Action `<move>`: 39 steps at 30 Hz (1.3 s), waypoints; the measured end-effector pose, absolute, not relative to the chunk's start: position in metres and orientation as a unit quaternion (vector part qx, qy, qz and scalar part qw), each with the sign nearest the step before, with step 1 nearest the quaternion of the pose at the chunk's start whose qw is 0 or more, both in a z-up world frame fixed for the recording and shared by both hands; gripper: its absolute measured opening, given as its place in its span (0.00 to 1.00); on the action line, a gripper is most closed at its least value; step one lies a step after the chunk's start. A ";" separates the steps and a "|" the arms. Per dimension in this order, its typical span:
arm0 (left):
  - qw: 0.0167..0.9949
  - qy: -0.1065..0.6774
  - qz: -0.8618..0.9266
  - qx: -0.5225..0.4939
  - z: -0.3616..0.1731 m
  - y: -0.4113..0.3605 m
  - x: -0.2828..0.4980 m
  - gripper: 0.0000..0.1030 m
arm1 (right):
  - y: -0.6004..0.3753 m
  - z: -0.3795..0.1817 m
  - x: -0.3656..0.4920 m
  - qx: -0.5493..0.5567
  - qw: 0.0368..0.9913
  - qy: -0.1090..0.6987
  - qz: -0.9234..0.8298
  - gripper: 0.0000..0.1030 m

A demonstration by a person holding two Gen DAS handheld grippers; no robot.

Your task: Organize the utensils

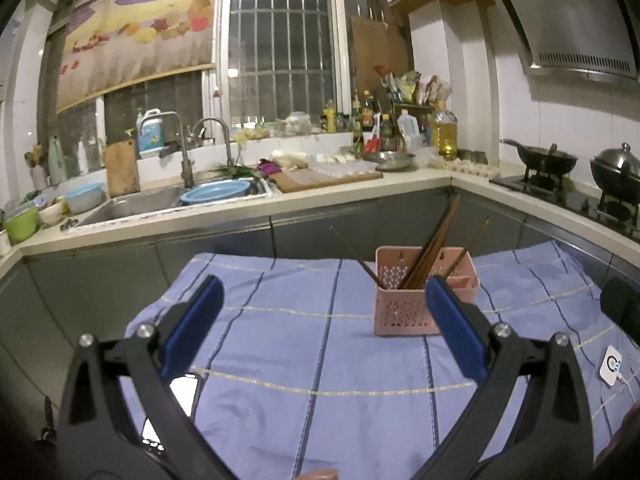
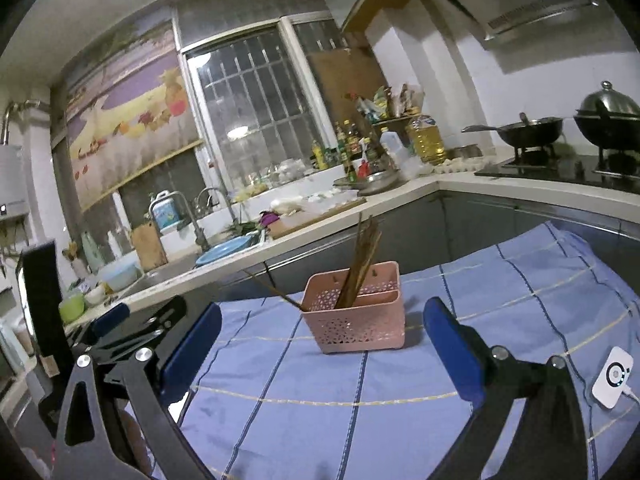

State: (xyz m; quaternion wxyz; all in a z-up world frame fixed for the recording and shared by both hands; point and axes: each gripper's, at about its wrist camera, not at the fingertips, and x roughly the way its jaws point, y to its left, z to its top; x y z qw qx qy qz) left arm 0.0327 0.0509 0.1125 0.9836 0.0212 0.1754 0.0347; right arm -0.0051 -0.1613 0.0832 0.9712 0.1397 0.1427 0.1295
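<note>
A pink perforated utensil basket (image 1: pixel 404 312) stands on the blue striped cloth (image 1: pixel 320 360) and holds several brown chopsticks (image 1: pixel 432 248) that lean out of it. My left gripper (image 1: pixel 324 304) is open and empty, held back from the basket, whose right side sits behind my right finger. In the right wrist view the basket (image 2: pixel 356 320) with the chopsticks (image 2: pixel 360 256) stands ahead between my fingers. My right gripper (image 2: pixel 320 328) is open and empty. The left gripper shows at that view's left (image 2: pixel 136 320).
A white round-button device (image 2: pixel 612 376) with a cable lies on the cloth at the right; it also shows in the left wrist view (image 1: pixel 612 366). A phone (image 1: pixel 184 392) lies under my left finger. Behind the table run the counter, sink (image 1: pixel 160 200) and stove (image 1: pixel 560 184).
</note>
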 end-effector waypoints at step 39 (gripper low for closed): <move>0.971 0.226 0.054 0.056 0.098 0.032 0.039 0.94 | -0.155 0.075 -0.005 0.145 0.965 0.161 0.145 0.96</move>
